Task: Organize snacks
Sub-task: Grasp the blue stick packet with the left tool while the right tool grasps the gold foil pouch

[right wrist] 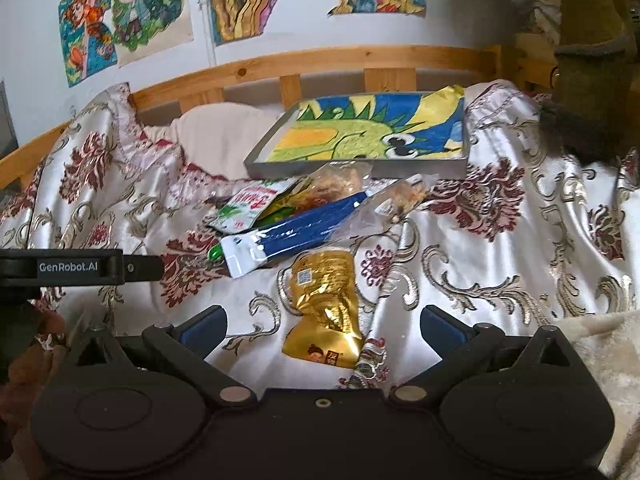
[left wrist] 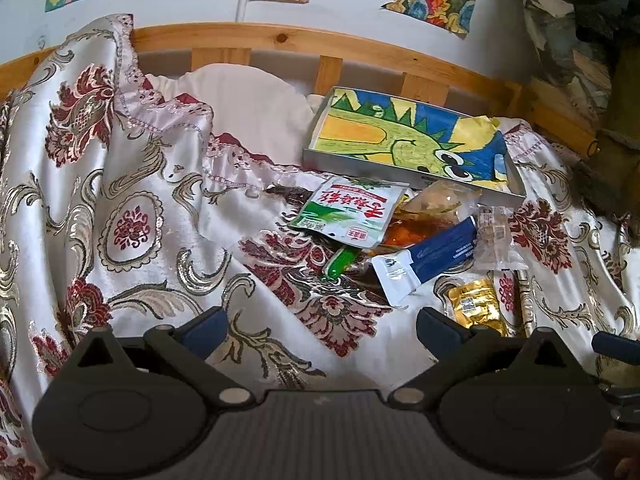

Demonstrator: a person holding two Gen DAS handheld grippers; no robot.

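A pile of snacks lies on a floral bedspread (left wrist: 140, 184): a green and white packet (left wrist: 348, 212), a blue and white packet (left wrist: 428, 260), clear bags (left wrist: 436, 200) and a gold packet (left wrist: 476, 304). Behind them sits a shallow grey box (left wrist: 400, 168) lined with a dinosaur drawing. My left gripper (left wrist: 322, 326) is open and empty, short of the pile. In the right wrist view my right gripper (right wrist: 322, 326) is open, its fingers on either side of the gold packet (right wrist: 326, 304), with the blue packet (right wrist: 296, 236), green packet (right wrist: 252, 204) and box (right wrist: 360, 168) beyond.
A wooden bed rail (left wrist: 280, 40) runs along the wall with drawings (right wrist: 128, 20) taped above. A white pillow (left wrist: 248, 96) lies behind the folded bedspread. The left gripper's body (right wrist: 80, 266) shows at the left of the right wrist view. A fuzzy blanket (right wrist: 600, 344) lies at right.
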